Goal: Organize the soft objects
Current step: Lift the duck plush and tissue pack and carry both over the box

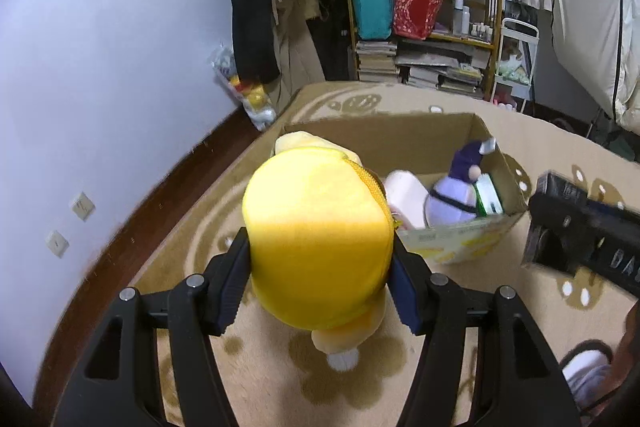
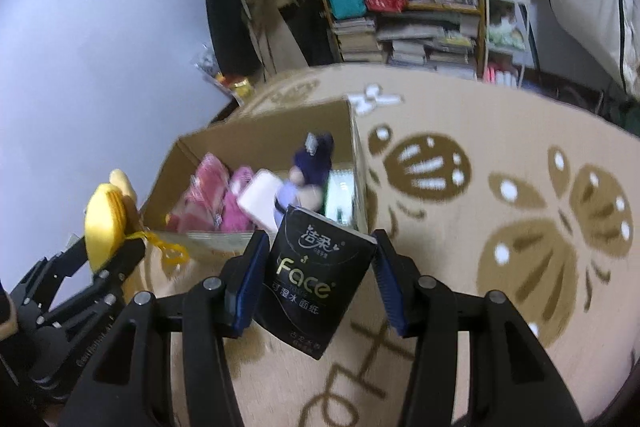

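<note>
My left gripper [image 1: 320, 263] is shut on a round yellow plush pouch [image 1: 316, 235] with a zipper, held above the rug just short of the cardboard box [image 1: 472, 239]. My right gripper [image 2: 318, 275] is shut on a black pack of facial tissues [image 2: 316, 275], lifted over the near edge of the same box [image 2: 256, 135]. The box holds a purple plush doll [image 2: 312, 167], a pale pink pad [image 2: 260, 197], pink cloth items [image 2: 208, 187] and a green-and-white pack [image 2: 340, 195]. The left gripper with the yellow pouch [image 2: 102, 223] shows at the left of the right wrist view.
A beige rug with brown butterfly patterns [image 2: 520, 219] covers the floor. At the back stand a wooden shelf [image 1: 424, 7] stacked with books and bags, hanging coats [image 1: 256, 7], a white cart [image 1: 516, 59] and a plastic bag of toys [image 1: 248, 91] by the wall.
</note>
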### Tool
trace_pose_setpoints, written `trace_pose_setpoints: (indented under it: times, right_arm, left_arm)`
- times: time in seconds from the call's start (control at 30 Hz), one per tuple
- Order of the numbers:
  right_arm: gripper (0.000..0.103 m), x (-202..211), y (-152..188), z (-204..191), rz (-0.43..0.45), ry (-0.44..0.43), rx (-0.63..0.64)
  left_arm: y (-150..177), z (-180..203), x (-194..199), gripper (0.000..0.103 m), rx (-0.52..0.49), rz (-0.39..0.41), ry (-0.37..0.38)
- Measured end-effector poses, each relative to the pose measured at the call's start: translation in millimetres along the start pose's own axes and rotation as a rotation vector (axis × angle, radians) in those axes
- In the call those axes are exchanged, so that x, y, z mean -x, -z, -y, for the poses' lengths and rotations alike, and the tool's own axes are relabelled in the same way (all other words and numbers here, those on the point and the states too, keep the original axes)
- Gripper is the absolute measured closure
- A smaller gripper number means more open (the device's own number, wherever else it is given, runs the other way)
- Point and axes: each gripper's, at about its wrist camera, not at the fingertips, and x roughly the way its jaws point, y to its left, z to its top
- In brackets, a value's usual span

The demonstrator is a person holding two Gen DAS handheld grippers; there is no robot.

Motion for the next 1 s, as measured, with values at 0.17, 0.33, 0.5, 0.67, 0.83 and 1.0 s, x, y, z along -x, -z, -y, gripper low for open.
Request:
trace_pose_setpoints:
  times: [0.17, 0.33, 0.5, 0.67, 0.83, 1.0]
  right_arm:
    - [0.048, 8, -26, -9, 0.082, -0.029, 0.059]
    - [0.048, 12, -48, -14, 0.153, -0.078, 0.082]
    - [0.048, 3, -68, -22, 0.170, -0.070, 0.144]
    - [0.048, -11, -78, -28, 0.168, -0.068, 0.186]
    - [0.048, -31, -75, -32, 0.140, -0.077, 0.209]
    - [0.048, -57, -63, -34, 0.095, -0.081, 0.223]
  left_arm:
    - [-14, 6, -2, 0.042, -0.045, 0.029, -0.018]
    - [-31, 0, -9, 0.042, -0.021, 0.035, 0.010]
    - [-50, -8, -21, 0.042, -0.022, 0.042, 0.011]
    - [-59, -10, -37, 0.042, -0.044, 0.046, -0.003]
    - [-59, -14, -54, 0.041, -0.011, 0.030, 0.034]
    - [-47, -14, -78, 0.041, -0.002, -0.018, 0.042]
